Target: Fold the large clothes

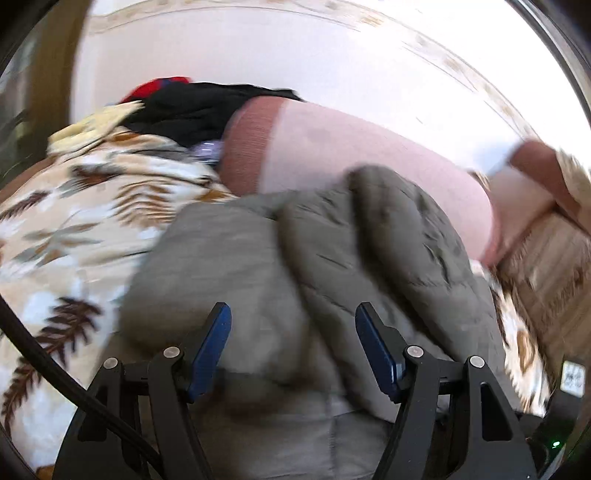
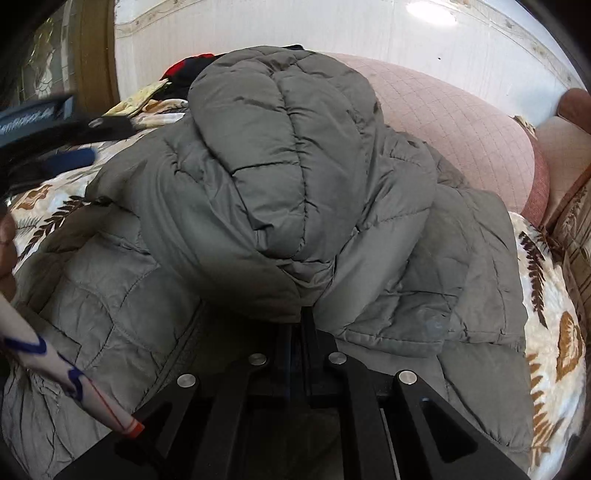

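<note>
Right gripper (image 2: 301,314) clenched on the grey quilted jacket (image 2: 280,206), its fingertips buried under the puffy hood fold. Left gripper (image 1: 293,328) released, blue pads (image 1: 212,343) spread above the same jacket, nothing between them. Jacket lies crumpled on a fleecy blanket (image 1: 70,229), cream with brown fern print, covering a bed. Beyond the jacket: a rounded pink cushion (image 2: 461,133) with a faint grid pattern; left of that, a heap of black and red clothes (image 1: 184,107). Behind, a pale wall (image 2: 258,29) with a patterned border strip.
</note>
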`<action>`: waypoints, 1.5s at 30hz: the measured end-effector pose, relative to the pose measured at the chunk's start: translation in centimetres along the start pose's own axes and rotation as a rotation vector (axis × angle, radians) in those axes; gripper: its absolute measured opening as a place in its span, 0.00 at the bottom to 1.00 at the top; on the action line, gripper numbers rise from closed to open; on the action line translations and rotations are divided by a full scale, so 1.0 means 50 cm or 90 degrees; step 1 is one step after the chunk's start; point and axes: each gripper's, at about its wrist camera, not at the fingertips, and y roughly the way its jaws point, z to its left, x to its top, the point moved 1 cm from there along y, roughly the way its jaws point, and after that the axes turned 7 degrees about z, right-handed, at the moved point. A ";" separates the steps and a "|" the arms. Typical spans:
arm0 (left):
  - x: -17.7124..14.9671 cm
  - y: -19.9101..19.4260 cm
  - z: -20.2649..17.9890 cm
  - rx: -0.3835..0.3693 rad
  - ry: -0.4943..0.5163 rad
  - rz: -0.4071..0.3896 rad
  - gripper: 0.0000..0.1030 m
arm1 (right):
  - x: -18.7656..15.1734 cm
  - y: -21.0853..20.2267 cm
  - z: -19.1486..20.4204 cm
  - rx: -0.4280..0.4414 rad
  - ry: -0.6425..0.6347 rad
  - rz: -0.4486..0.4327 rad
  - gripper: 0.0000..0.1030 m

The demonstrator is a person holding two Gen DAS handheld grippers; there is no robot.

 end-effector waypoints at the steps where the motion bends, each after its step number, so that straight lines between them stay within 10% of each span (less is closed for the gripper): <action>1: -0.004 0.020 -0.017 0.006 0.022 0.010 0.67 | -0.002 -0.002 -0.003 0.006 0.004 -0.001 0.04; 7: -0.019 0.106 -0.045 0.095 0.097 0.077 0.72 | -0.019 -0.028 -0.018 0.008 -0.002 -0.008 0.12; 16: -0.025 0.110 -0.035 0.099 0.102 0.077 0.72 | 0.043 -0.184 -0.111 0.022 0.053 -0.111 0.26; 21: -0.027 0.111 -0.034 0.099 0.103 0.075 0.72 | 0.144 -0.123 -0.146 0.036 0.106 -0.119 0.28; 27: -0.029 0.117 -0.030 0.102 0.100 0.077 0.77 | 0.119 0.049 -0.197 0.033 0.178 0.002 0.28; 40: -0.030 0.121 -0.028 0.111 0.100 0.072 0.77 | 0.204 -0.095 -0.139 0.058 0.104 -0.110 0.29; 45: -0.030 0.121 -0.028 0.110 0.100 0.071 0.77 | 0.231 -0.008 -0.086 0.039 0.051 -0.037 0.29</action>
